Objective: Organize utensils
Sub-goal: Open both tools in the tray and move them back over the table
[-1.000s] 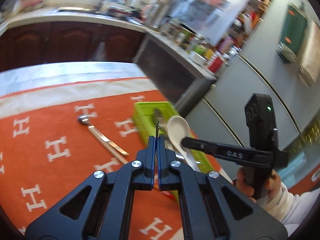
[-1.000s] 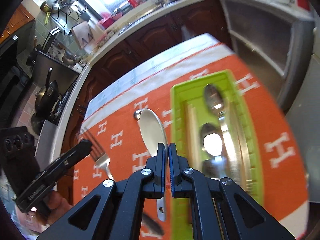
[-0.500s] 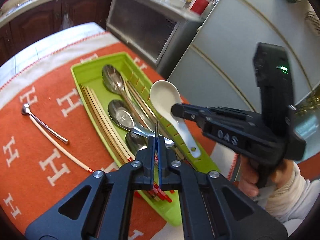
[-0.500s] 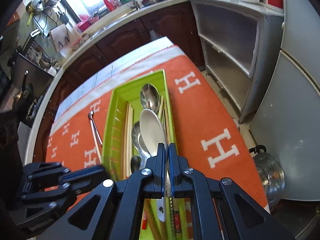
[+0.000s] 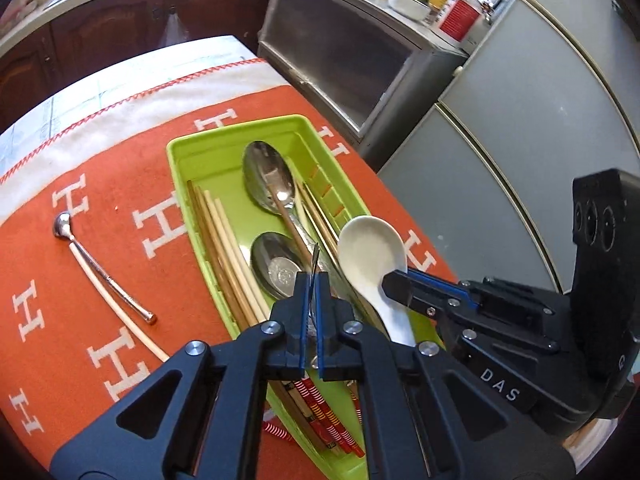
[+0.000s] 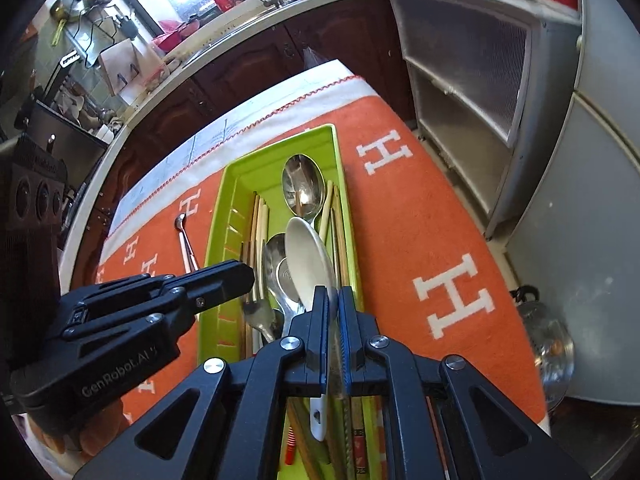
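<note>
A green utensil tray (image 5: 188, 152) (image 6: 240, 176) lies on the orange cloth and holds metal spoons (image 5: 266, 176) (image 6: 302, 184) and chopsticks (image 5: 224, 240). My right gripper (image 6: 333, 300) (image 5: 394, 280) is shut on a white ceramic spoon (image 6: 308, 260) (image 5: 370, 248) and holds it over the tray's right side. My left gripper (image 5: 311, 284) (image 6: 240, 274) is shut on a metal fork (image 6: 260, 316), seen edge-on in the left wrist view (image 5: 314, 258), over the tray's near part.
A small metal spoon (image 5: 96, 268) (image 6: 185, 240) and one pale chopstick (image 5: 116, 300) lie on the cloth left of the tray. The table edge falls off to the right, with a grey cabinet (image 5: 344, 48) and a fridge (image 5: 520, 152) beyond.
Both grippers have moved from the left of the cloth to above the tray, the left carrying the fork and the right carrying the white spoon. Both have come lower and closer to the tray.
</note>
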Action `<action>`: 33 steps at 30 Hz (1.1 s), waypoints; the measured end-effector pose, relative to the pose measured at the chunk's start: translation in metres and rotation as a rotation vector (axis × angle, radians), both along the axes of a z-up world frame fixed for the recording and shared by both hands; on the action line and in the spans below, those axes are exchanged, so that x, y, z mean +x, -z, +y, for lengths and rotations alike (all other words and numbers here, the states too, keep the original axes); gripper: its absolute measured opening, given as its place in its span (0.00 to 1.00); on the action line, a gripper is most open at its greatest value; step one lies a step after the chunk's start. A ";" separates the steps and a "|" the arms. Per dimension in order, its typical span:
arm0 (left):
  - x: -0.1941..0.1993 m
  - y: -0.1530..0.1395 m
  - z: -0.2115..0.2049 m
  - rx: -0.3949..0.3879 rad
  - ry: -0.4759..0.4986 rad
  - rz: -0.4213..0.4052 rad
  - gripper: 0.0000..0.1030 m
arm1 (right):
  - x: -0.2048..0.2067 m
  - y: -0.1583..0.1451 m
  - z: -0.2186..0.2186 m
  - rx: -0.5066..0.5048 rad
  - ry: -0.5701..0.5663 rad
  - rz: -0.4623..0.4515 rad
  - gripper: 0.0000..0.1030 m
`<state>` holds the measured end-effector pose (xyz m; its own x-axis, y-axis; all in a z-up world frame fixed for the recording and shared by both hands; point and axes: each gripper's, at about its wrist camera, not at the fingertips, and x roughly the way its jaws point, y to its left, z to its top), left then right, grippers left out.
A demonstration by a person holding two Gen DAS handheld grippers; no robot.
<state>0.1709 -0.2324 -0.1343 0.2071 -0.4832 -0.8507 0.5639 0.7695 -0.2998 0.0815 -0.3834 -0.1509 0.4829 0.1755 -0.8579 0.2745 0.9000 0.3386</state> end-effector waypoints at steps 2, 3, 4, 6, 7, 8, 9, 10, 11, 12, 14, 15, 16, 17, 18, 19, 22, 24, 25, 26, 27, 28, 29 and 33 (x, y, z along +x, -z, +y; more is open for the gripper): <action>0.000 -0.003 0.004 0.001 -0.019 -0.017 0.00 | 0.001 0.000 0.001 0.003 0.000 0.002 0.08; 0.000 -0.006 0.007 0.003 -0.026 -0.018 0.00 | 0.002 0.000 0.002 0.001 -0.002 0.001 0.09; -0.001 -0.008 0.010 0.002 -0.036 -0.021 0.00 | 0.003 0.000 0.004 -0.002 -0.004 0.000 0.11; -0.004 -0.014 0.015 0.016 -0.054 -0.033 0.00 | 0.004 -0.002 0.007 -0.012 -0.008 -0.006 0.11; -0.007 -0.017 0.017 0.025 -0.059 -0.045 0.01 | 0.003 -0.004 0.008 -0.019 -0.010 -0.013 0.11; -0.011 -0.020 0.020 0.047 -0.066 -0.062 0.02 | 0.003 -0.006 0.010 -0.024 -0.011 -0.018 0.11; -0.015 -0.023 0.022 0.061 -0.071 -0.070 0.02 | 0.002 -0.008 0.011 -0.023 -0.014 -0.021 0.11; -0.018 -0.025 0.025 0.076 -0.077 -0.075 0.02 | 0.002 -0.010 0.012 -0.019 -0.018 -0.026 0.11; -0.021 -0.027 0.030 0.083 -0.085 -0.073 0.02 | 0.002 -0.011 0.014 -0.019 -0.022 -0.030 0.11; -0.024 -0.028 0.034 0.090 -0.090 -0.071 0.03 | 0.002 -0.013 0.015 -0.022 -0.024 -0.032 0.11; -0.029 -0.030 0.044 0.111 -0.112 -0.061 0.04 | 0.002 -0.016 0.019 -0.025 -0.034 -0.038 0.11; -0.032 -0.031 0.051 0.118 -0.121 -0.059 0.07 | 0.002 -0.018 0.022 -0.027 -0.041 -0.042 0.11; -0.035 -0.033 0.058 0.122 -0.136 -0.058 0.08 | 0.003 -0.020 0.026 -0.032 -0.048 -0.047 0.11; -0.038 -0.035 0.066 0.124 -0.151 -0.059 0.13 | 0.003 -0.023 0.027 -0.035 -0.054 -0.051 0.11; -0.041 -0.037 0.072 0.123 -0.161 -0.061 0.19 | 0.003 -0.025 0.030 -0.034 -0.063 -0.057 0.11; -0.044 -0.039 0.078 0.123 -0.173 -0.064 0.23 | 0.003 -0.027 0.033 -0.030 -0.071 -0.060 0.11; -0.053 -0.047 0.104 0.130 -0.229 -0.085 0.38 | 0.003 -0.032 0.043 -0.023 -0.102 -0.071 0.11; -0.058 -0.052 0.121 0.136 -0.266 -0.096 0.41 | 0.004 -0.036 0.053 -0.026 -0.132 -0.076 0.11; -0.060 -0.054 0.129 0.140 -0.285 -0.100 0.41 | 0.005 -0.038 0.059 -0.024 -0.146 -0.078 0.11; -0.062 -0.057 0.141 0.143 -0.312 -0.106 0.42 | 0.007 -0.040 0.064 -0.020 -0.162 -0.080 0.11; -0.063 -0.059 0.149 0.145 -0.330 -0.110 0.42 | 0.009 -0.041 0.070 -0.016 -0.181 -0.080 0.11; -0.064 -0.061 0.157 0.147 -0.349 -0.114 0.43 | 0.011 -0.042 0.075 -0.013 -0.194 -0.079 0.11; -0.065 -0.064 0.167 0.148 -0.376 -0.119 0.44 | 0.013 -0.044 0.082 -0.011 -0.209 -0.079 0.11; -0.064 -0.073 0.192 0.172 -0.451 -0.152 0.47 | 0.028 -0.047 0.109 0.002 -0.292 -0.073 0.11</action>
<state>0.1065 -0.0399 -0.0614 0.4901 -0.1723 -0.8545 0.1913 0.9776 -0.0874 0.1093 -0.2740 -0.1035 0.4717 0.3177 -0.8225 -0.0210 0.9366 0.3497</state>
